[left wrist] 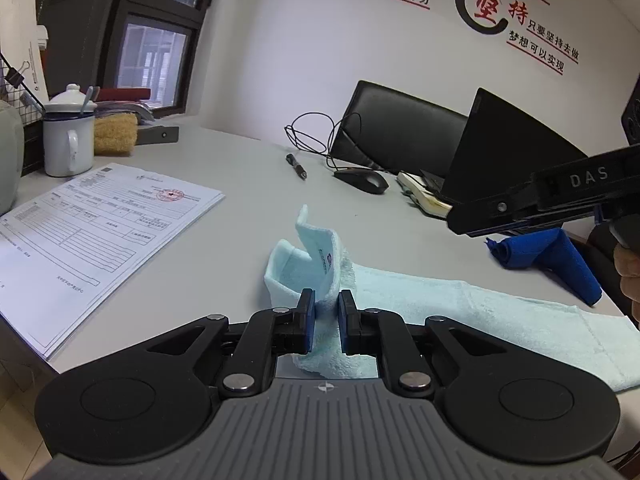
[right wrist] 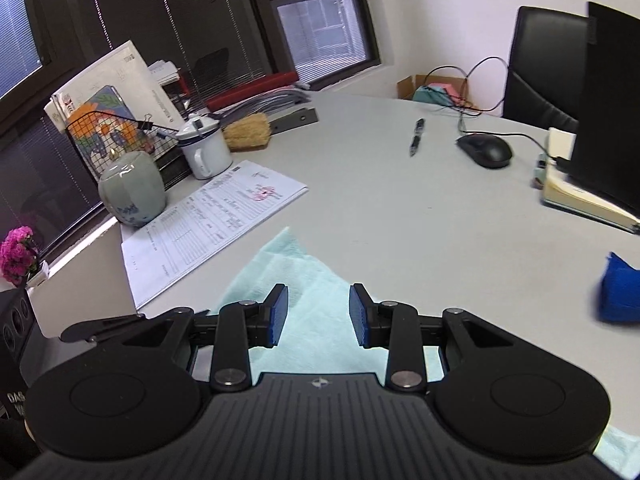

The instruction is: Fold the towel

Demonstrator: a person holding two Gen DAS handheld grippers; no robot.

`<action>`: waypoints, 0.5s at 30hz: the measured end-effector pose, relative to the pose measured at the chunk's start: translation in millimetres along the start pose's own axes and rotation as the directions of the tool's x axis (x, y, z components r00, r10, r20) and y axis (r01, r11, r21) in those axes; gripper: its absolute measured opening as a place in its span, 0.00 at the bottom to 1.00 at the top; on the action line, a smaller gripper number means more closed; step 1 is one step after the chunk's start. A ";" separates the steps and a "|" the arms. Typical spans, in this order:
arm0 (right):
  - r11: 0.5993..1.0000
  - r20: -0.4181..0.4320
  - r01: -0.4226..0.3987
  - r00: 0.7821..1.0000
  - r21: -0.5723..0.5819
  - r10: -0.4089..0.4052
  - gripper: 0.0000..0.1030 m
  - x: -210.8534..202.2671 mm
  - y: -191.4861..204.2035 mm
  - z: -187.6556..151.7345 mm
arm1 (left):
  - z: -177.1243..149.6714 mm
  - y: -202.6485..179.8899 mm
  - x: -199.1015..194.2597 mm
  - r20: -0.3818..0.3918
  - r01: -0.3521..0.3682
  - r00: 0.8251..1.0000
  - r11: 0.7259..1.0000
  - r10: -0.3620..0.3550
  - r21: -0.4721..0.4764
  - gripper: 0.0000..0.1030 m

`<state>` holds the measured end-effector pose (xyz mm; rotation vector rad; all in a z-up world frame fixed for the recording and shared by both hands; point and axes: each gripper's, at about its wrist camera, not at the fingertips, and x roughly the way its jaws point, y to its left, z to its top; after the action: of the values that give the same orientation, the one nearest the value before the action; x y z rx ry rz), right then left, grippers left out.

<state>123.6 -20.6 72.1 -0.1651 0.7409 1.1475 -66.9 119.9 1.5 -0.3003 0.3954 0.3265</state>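
A light blue towel (left wrist: 460, 304) lies on the grey desk (left wrist: 240, 184), stretched to the right. My left gripper (left wrist: 327, 312) is shut on the towel's left end, which stands up in a curled fold with a small label showing. The right gripper's body (left wrist: 560, 200) shows at the right edge of the left wrist view, above the towel. In the right wrist view, my right gripper (right wrist: 318, 312) is open above the towel (right wrist: 308, 296), with the cloth under and between its blue pads (right wrist: 278, 316), not pinched.
A stack of printed papers (left wrist: 104, 232) lies left of the towel. A blue cloth (left wrist: 556, 260) lies at the right. A white mug (left wrist: 68, 136), a pen (left wrist: 296, 166), a mouse (left wrist: 362, 180), a laptop (left wrist: 512, 152) and a notebook (right wrist: 584, 196) stand farther back.
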 end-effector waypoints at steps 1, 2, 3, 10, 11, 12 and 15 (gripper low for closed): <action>1.000 -0.005 -0.002 1.000 -0.009 0.002 0.34 4.2 3.4 1.5 | 0.1 1.4 0.5 -0.002 -0.003 1.000 1.000 0.003 -0.003 0.14; 1.000 -0.009 -0.004 1.000 -0.019 0.004 0.34 8.4 6.8 3.1 | 0.5 3.4 1.0 -0.005 -0.007 1.000 1.000 0.007 -0.007 0.14; 1.000 -0.013 -0.008 1.000 -0.027 0.008 0.34 12.4 9.6 4.3 | 1.2 6.0 1.1 -0.006 -0.012 1.000 1.000 0.012 -0.012 0.14; 0.995 -0.055 -0.035 0.998 -0.096 0.030 0.33 43.3 27.6 5.1 | 2.0 21.7 1.6 -0.030 -0.051 0.998 0.999 0.051 -0.018 0.31; 0.993 -0.064 -0.039 0.997 -0.109 0.032 0.33 48.8 30.2 3.9 | 0.8 24.9 2.0 -0.040 -0.056 0.998 0.998 0.055 -0.027 0.31; 0.991 -0.072 -0.042 0.997 -0.125 0.033 0.33 54.0 33.1 2.5 | -0.1 27.6 2.1 -0.047 -0.059 0.997 0.998 0.057 -0.034 0.33; 0.984 -0.098 -0.058 0.994 -0.169 0.041 0.32 68.1 43.0 -1.3 | -2.9 35.4 2.0 -0.066 -0.068 0.996 0.996 0.065 -0.050 0.34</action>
<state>99.6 49.4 40.1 -0.3488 0.7323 1.2579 -79.1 151.4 -9.7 -0.3499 0.4615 0.3934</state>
